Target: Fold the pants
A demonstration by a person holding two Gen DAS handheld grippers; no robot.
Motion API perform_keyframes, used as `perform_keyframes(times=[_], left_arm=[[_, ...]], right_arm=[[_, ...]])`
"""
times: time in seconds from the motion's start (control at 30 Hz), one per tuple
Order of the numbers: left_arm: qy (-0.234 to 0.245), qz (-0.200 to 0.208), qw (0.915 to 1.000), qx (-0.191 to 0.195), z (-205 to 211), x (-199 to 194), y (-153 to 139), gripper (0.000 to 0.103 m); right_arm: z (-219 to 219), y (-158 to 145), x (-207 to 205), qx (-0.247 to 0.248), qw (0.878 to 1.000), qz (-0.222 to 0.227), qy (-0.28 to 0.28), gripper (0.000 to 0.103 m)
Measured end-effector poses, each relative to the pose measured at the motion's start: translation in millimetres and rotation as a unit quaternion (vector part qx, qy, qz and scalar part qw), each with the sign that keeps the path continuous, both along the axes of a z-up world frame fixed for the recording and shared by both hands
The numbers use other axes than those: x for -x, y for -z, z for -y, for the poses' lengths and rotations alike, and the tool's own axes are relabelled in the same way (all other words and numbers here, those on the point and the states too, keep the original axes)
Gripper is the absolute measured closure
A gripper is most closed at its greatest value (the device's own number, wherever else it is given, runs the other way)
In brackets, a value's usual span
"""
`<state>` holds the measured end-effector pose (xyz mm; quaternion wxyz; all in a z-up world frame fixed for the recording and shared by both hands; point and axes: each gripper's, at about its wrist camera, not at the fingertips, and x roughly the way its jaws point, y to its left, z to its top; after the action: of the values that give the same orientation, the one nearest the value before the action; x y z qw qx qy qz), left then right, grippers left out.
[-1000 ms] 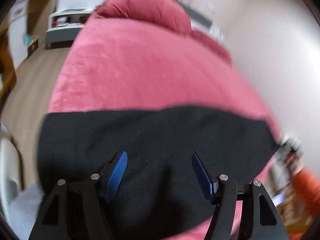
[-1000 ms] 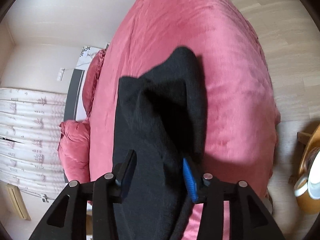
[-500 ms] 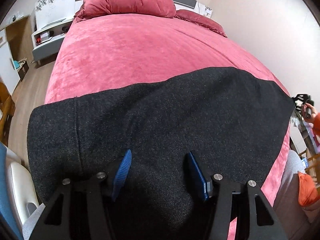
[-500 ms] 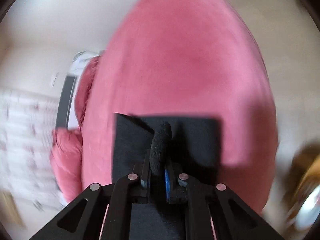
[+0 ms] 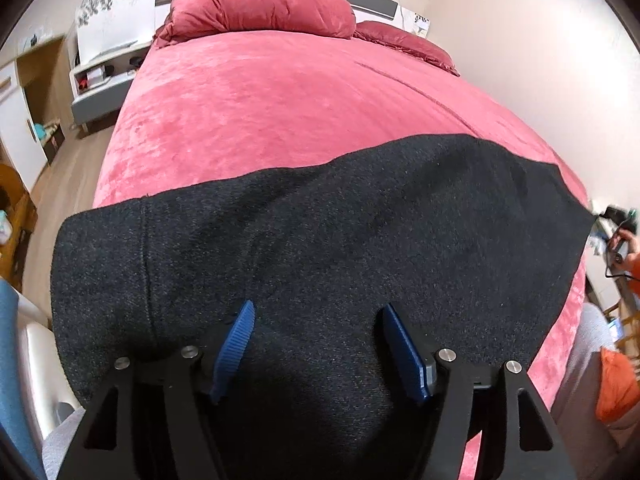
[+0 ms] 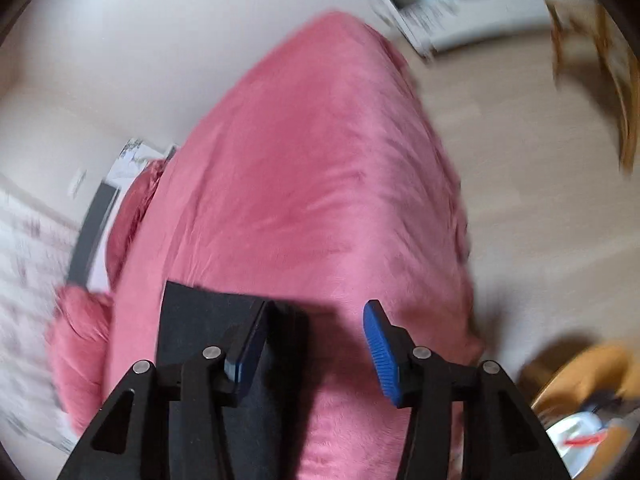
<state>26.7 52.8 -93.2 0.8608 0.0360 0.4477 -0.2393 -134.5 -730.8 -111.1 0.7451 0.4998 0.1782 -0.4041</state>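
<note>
Black pants (image 5: 360, 220) lie folded in a wide band across the near end of a red bed (image 5: 280, 100). My left gripper (image 5: 318, 308) hovers low over the middle of that band. Its jaws are opening, and the blue pads stand apart with flat fabric under them, not pinched. In the blurred right wrist view, my right gripper (image 6: 318, 306) has its jaws opening too. The pants' squared end (image 6: 200, 308) lies under its left finger, and red bedspread (image 6: 312, 180) shows between the pads. Neither gripper holds anything.
Red pillows (image 5: 260, 4) sit at the headboard. A white and grey bedside unit (image 5: 104, 80) stands left of the bed, and a pale wall runs along the bed's other side. Wooden floor (image 6: 520, 160) and wooden furniture (image 6: 580, 372) border the foot.
The right gripper, shut on a pinch of black fabric half a second ago, has let it go and opened, swinging sideways. The left jaws narrowed slightly, then widened. The pants now lie flatter.
</note>
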Motion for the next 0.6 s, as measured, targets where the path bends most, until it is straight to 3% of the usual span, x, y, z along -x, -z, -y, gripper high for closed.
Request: perform_keyframes(times=[0.1, 0.2, 0.27, 0.33, 0.4, 0.43, 0.5, 0.6], left_arm=[[-0.006, 0.012, 0.9998, -0.014, 4, 6, -1, 0.034], [-0.009, 0.026, 0.9992, -0.029, 7, 14, -4, 0.033], [-0.009, 0.031, 0.999, -0.032, 6, 21, -5, 0.033], [-0.006, 0.036, 0.9987, -0.037, 3, 26, -5, 0.033], [-0.002, 0.036, 0.9987, -0.035, -2, 34, -5, 0.033], [-0.001, 0.037, 0.9988, -0.032, -4, 37, -6, 0.033], [-0.002, 0.035, 0.9991, -0.024, -9, 43, -11, 0.033], [-0.002, 0.039, 0.9992, -0.003, -12, 49, -27, 0.033]], right_arm=[[-42, -30, -34, 0.088, 0.992, -0.045, -0.078, 0.059], [-92, -47, -69, 0.168, 0.973, -0.096, -0.129, 0.06], [-116, -43, -97, 0.208, 0.953, -0.137, -0.175, 0.06], [-123, -31, -117, 0.187, 0.946, -0.152, -0.217, 0.06], [-124, 0, -143, 0.121, 0.936, -0.214, -0.251, 0.06], [-126, 3, -151, 0.117, 0.931, -0.241, -0.247, 0.06], [-147, -10, -160, 0.151, 0.924, -0.267, -0.229, 0.06], [-210, -39, -185, 0.198, 0.912, -0.228, -0.279, 0.06]])
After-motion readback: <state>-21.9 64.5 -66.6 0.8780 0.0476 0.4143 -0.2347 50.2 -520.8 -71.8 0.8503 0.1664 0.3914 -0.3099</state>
